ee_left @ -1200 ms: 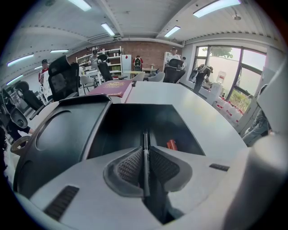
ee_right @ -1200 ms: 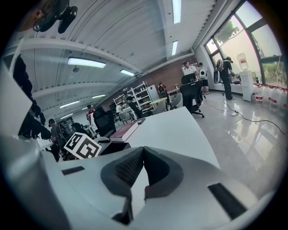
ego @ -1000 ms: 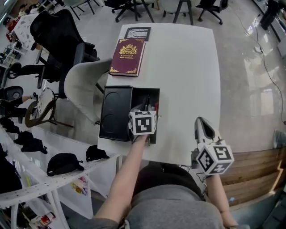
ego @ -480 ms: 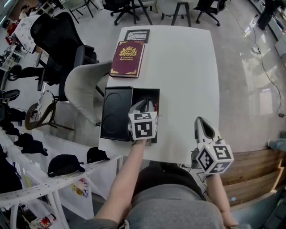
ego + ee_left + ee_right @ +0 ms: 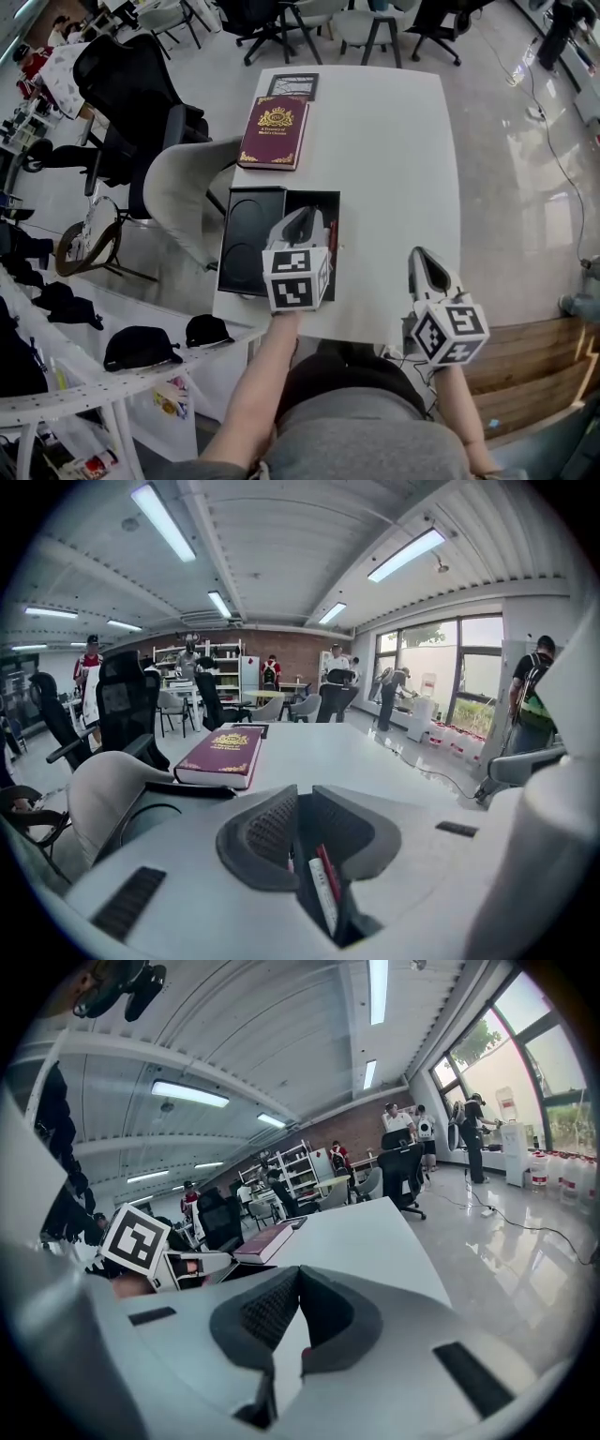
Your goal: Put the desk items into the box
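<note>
Near the close left corner of the white surface (image 5: 394, 169) sits the open black box (image 5: 309, 200), with pens (image 5: 323, 888) inside and its lid (image 5: 251, 239) just beside it. The left claw (image 5: 302, 214) hangs over the box, pressed together, pinching nothing. The right claw (image 5: 419, 253), over the close right corner, is pressed together too. A red book (image 5: 275, 131) lies by the far left edge.

Left gripper (image 5: 298, 794), jaws tip to tip, over 2 pens (image 5: 323, 892), 1 red, 1 white; maroon book (image 5: 222, 755) beyond.
</note>
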